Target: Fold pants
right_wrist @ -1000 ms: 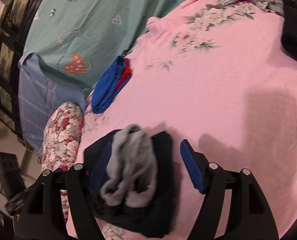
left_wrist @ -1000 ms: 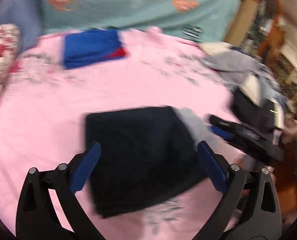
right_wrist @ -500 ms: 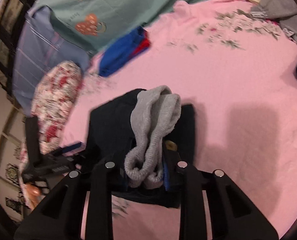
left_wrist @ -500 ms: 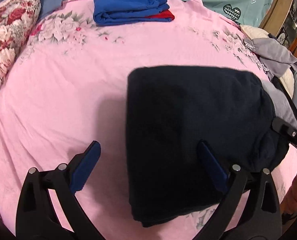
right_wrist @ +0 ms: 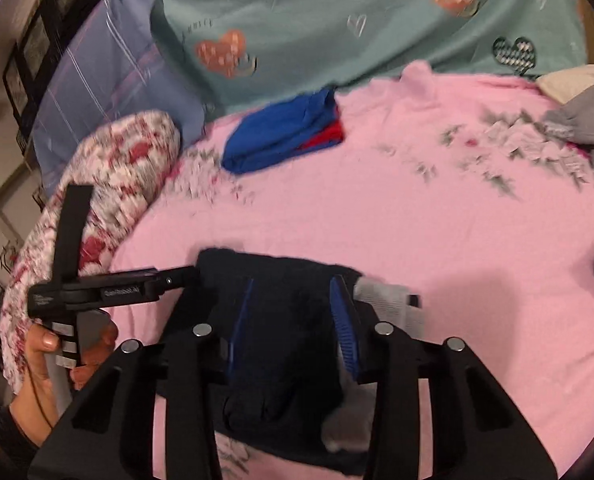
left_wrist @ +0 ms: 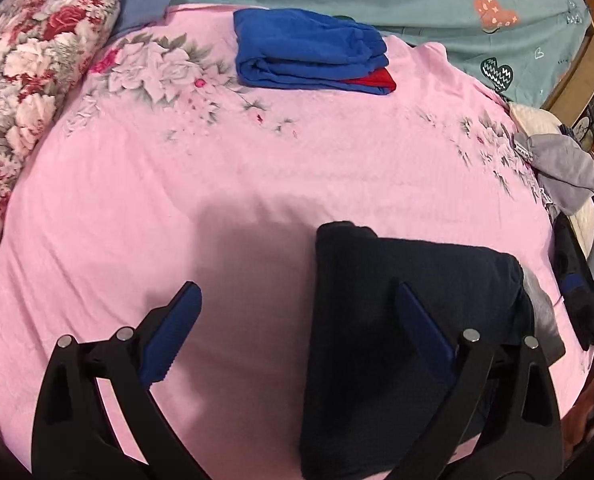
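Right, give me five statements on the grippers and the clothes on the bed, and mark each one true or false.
1. The left gripper is open, with nothing between its fingers. True.
2. The right gripper is shut on the dark folded pants. True.
3. The blue folded garment lies on top of the dark folded pants. False: it lies apart, at the far side of the pink sheet, near the teal bedding.
4. The floral pillow lies at the left edge of the bed in the left wrist view. True.
5. The sheet under the pants is green. False: it is pink with a flower print.
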Demonstrator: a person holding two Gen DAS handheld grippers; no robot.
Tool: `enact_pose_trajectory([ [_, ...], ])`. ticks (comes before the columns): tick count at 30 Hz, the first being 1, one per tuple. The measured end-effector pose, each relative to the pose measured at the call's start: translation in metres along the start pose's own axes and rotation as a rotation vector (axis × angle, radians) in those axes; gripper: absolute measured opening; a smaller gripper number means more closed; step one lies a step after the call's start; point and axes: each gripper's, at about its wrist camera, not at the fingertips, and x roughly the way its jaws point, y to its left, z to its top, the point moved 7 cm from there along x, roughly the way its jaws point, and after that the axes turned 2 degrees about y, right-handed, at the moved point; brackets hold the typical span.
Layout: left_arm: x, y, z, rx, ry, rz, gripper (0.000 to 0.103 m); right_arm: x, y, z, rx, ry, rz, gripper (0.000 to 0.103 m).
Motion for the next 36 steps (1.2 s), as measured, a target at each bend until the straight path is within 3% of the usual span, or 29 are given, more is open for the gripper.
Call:
enact_pose_trajectory([
  [3, 0.018, -0.006, 0.002, 0.011, 0.024, 0.007, 0.1, 0.038, -0.027, -0.006, 0.075, 0.077, -0.052, 0.032],
  [6, 0.042, -0.002, 0.002, -0.013, 0.076, 0.015, 0.101, 0.038, -0.053, -0.009, 0.19, 0.061, 0.015, 0.009],
  [7, 0.047, 0.0, 0.002, -0.023, 0.091, 0.007, 0.101, 0.036, -0.057, -0.009, 0.223, 0.063, 0.04, 0.009],
  [10, 0.044, 0.002, 0.003, -0.048, 0.112, -0.014, 0.101, 0.018, -0.055, -0.01, 0.268, 0.064, 0.11, 0.018],
  [11, 0.039, 0.001, 0.002, -0.038, 0.105, -0.01, 0.101, 0.005, -0.052, -0.012, 0.259, 0.054, 0.115, 0.031],
  [12, 0.032, 0.002, 0.0, -0.025, 0.096, -0.002, 0.101, -0.007, -0.051, -0.013, 0.256, 0.038, 0.118, 0.054],
  [14, 0.02, 0.004, -0.007, -0.006, 0.094, 0.012, 0.101, -0.035, -0.055, -0.017, 0.255, -0.013, 0.111, 0.079],
  [17, 0.008, 0.001, -0.023, 0.016, 0.11, -0.034, 0.101, -0.046, -0.063, -0.028, 0.235, 0.008, 0.074, 0.081],
  [19, 0.007, -0.003, -0.034, 0.035, 0.141, -0.063, 0.101, -0.035, -0.073, -0.043, 0.259, 0.083, 0.045, 0.081],
  [22, 0.019, -0.015, -0.05, 0.039, 0.223, -0.131, 0.101, -0.012, -0.073, -0.058, 0.295, 0.155, 0.086, 0.081],
  [25, 0.029, -0.023, -0.057, 0.029, 0.259, -0.152, 0.098, 0.012, -0.06, -0.064, 0.301, 0.208, 0.147, 0.081],
  [26, 0.029, -0.03, -0.057, 0.052, 0.25, -0.152, 0.095, 0.018, -0.053, -0.063, 0.291, 0.2, 0.145, 0.08],
  [27, 0.03, -0.036, -0.057, 0.073, 0.251, -0.156, 0.085, 0.023, -0.046, -0.061, 0.269, 0.207, 0.143, 0.078],
  [28, 0.029, -0.043, -0.056, 0.094, 0.246, -0.157, 0.069, 0.027, -0.041, -0.059, 0.245, 0.206, 0.123, 0.074],
  [29, 0.028, -0.048, -0.055, 0.106, 0.246, -0.156, 0.065, 0.032, -0.037, -0.057, 0.232, 0.21, 0.086, 0.06],
  [31, 0.024, -0.056, -0.053, 0.143, 0.219, -0.131, 0.042, 0.031, -0.033, -0.053, 0.214, 0.205, 0.064, 0.044],
  [33, 0.014, -0.061, -0.05, 0.16, 0.186, -0.119, 0.031, 0.021, -0.025, -0.043, 0.187, 0.184, 0.068, 0.035],
  [36, -0.015, -0.07, -0.041, 0.184, 0.106, -0.164, 0.026, 0.002, -0.005, -0.018, 0.118, 0.129, 0.09, 0.034],
])
